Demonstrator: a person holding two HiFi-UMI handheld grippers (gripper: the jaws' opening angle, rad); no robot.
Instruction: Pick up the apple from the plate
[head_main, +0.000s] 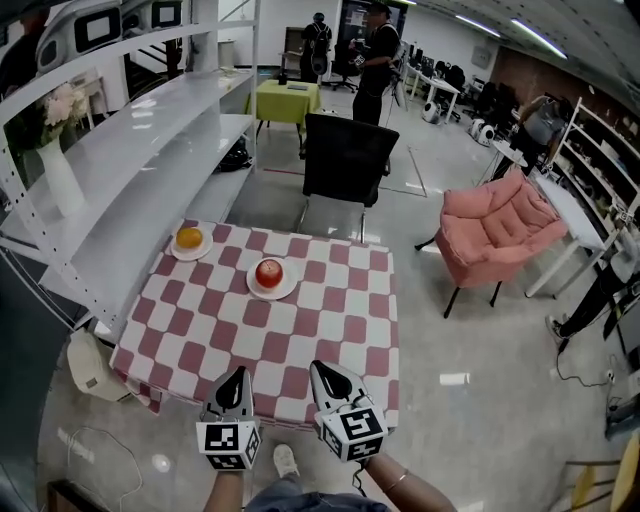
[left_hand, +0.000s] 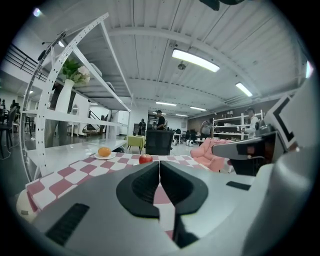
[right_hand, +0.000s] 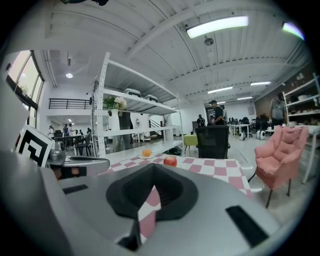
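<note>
The apple sits on its plate near the middle of the bench, and both claws hang at the near edge, well short of it. From the left claw the apple lies ahead and a little to the right; from the right claw it lies ahead and further to the left, so we judge the left one slightly nearer, though not by much. Both claws are closed, tips together, with nothing in them; either must open before it can take the fruit. The apple is round, so we see no long axis to line up with. An orange on a second plate stands beyond and left, well apart from the apple. In the left gripper view the claw's own tips cover the apple's underside and its plate. We cannot make out the stem, nor how deep the plate's rim is, and the near bench edge is hidden beneath both claws
</note>
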